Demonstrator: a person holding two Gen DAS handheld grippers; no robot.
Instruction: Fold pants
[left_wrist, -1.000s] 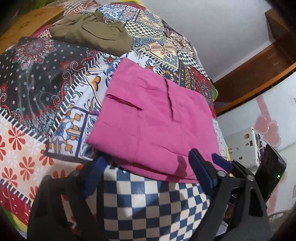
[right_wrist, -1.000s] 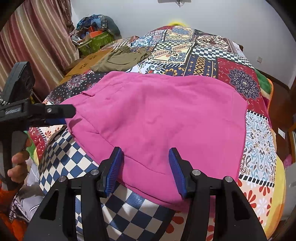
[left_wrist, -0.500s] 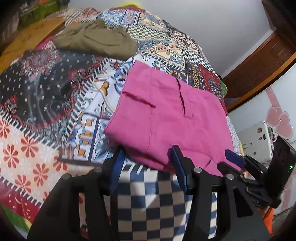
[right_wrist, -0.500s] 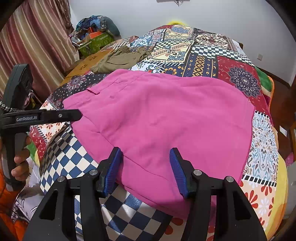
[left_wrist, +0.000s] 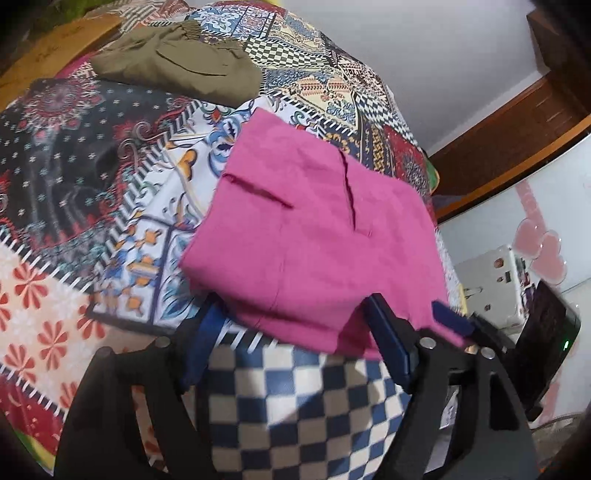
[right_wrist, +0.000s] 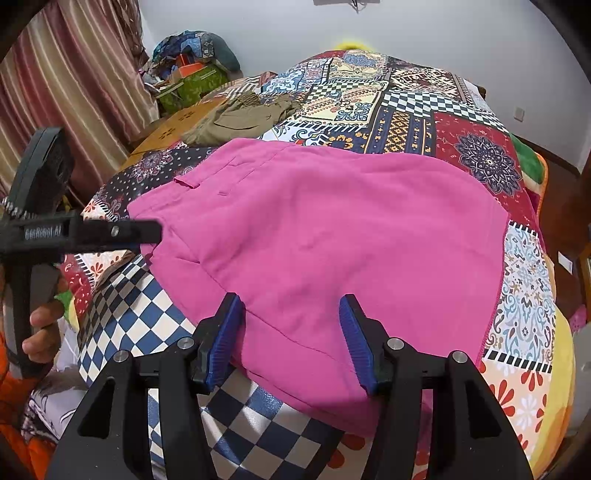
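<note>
Folded pink pants (right_wrist: 332, 236) lie flat on the patchwork quilt (right_wrist: 406, 110). My right gripper (right_wrist: 291, 332) stands open at their near edge; the flat cloth runs between its blue pads without being pinched. My left gripper (left_wrist: 295, 343) is at the pants' (left_wrist: 314, 236) near left corner. Its jaws are opening and stand wide, with the hem between them, untouched. In the right wrist view the left gripper (right_wrist: 151, 232) shows side-on at the pants' left edge, held by a hand (right_wrist: 40, 328). A blue fingertip (left_wrist: 450, 319) of the right gripper shows in the left wrist view.
Olive-green pants (right_wrist: 240, 118) lie further up the bed. A striped curtain (right_wrist: 74, 92) and a pile of bags (right_wrist: 192, 70) are at the far left. Beyond the bed's right side stand a white box (left_wrist: 491, 284) and wooden furniture (left_wrist: 517, 129).
The left gripper's jaws narrowed half a second ago and have widened again, and it has shifted slightly back toward the pants' corner. The right gripper and the pants have stayed put.
</note>
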